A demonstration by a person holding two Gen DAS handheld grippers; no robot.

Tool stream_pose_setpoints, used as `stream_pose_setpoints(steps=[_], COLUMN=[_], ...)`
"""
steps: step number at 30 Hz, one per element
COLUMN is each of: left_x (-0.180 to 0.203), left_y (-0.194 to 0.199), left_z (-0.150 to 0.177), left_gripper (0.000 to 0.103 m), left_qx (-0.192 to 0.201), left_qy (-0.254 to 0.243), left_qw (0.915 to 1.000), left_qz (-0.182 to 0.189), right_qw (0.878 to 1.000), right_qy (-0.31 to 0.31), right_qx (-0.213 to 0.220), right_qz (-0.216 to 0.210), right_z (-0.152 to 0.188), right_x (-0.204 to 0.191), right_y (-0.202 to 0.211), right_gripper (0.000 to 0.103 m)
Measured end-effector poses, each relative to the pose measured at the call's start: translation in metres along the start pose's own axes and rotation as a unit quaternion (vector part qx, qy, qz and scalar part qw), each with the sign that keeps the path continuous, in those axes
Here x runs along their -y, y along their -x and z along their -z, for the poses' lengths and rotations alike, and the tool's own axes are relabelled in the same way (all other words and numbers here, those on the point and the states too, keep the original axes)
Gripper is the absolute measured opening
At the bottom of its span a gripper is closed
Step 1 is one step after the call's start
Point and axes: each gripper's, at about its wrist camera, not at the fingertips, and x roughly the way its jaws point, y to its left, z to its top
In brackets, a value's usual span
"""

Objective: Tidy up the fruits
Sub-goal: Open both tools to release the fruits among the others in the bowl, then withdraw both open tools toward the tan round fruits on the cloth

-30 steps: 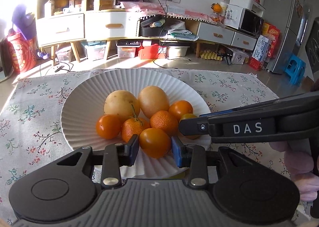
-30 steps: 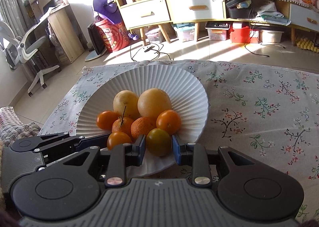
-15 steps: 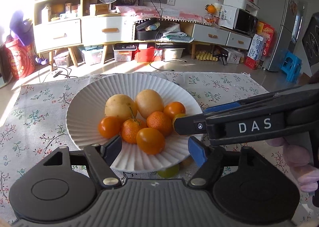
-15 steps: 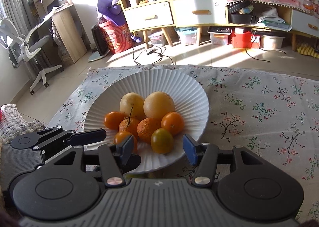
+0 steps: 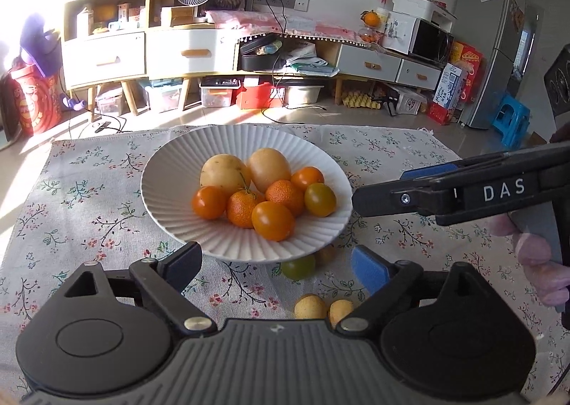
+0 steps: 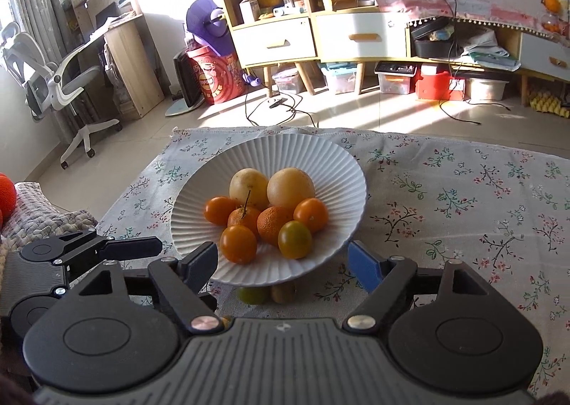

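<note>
Now, jaws: left gripper [image 5: 276,264] and right gripper [image 6: 281,260] have just been opening, nothing between them.
Fruit: orange and yellow pieces [image 5: 262,193] heaped mid-frame, likely just dropped, in ribbed white bowl [image 5: 167,205].
Strays: small fruits [image 5: 298,268] on floral-cloth table [image 5: 89,212], lower centre, probably next.

Your left gripper [image 5: 276,264] is matte black plastic with a ribbed grey body, two round hinge housings with silver pivot pins, and dark blue pads on its fingers [image 5: 368,268]. Your right gripper [image 6: 281,260] is built the same way — one pad reads bright blue, the other dark. From the side it shows white "DAS" lettering and a small silver screw, and the hand [image 5: 543,262] on its handle wears a pale pink glove.
</note>
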Motion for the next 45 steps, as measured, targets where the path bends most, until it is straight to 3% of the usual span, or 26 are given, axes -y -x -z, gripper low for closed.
stream_pose_setpoints(steps=[8, 18, 34, 45], left_x=[0.001, -0.001, -0.015, 0.006], left_y=[0.012, 0.024, 0.032, 0.016], left_z=[0.006, 0.019, 0.045, 0.067], left_gripper=[0.095, 0.095, 0.095, 0.092], left_qx=[0.006, -0.003, -0.034, -0.024], left_qy=[-0.004, -0.013, -0.019, -0.049], left_qw=[1.0000, 0.9999, 0.9987, 0.9984], left_qz=[0.005, -0.005, -0.034, -0.014], right_qw=[1.000, 1.000, 0.997, 0.995], right_qy=[0.005, 0.027, 0.071, 0.089], right_qx=[0.003, 0.008, -0.025, -0.049], right_qz=[0.009, 0.010, 0.004, 0.010], right_z=[0.007, 0.020, 0.048, 0.066], right_x=[0.000, -0.008, -0.021, -0.028], right_y=[0.010, 0.019, 0.013, -0.002], right_gripper=[0.089, 0.093, 0.093, 0.087])
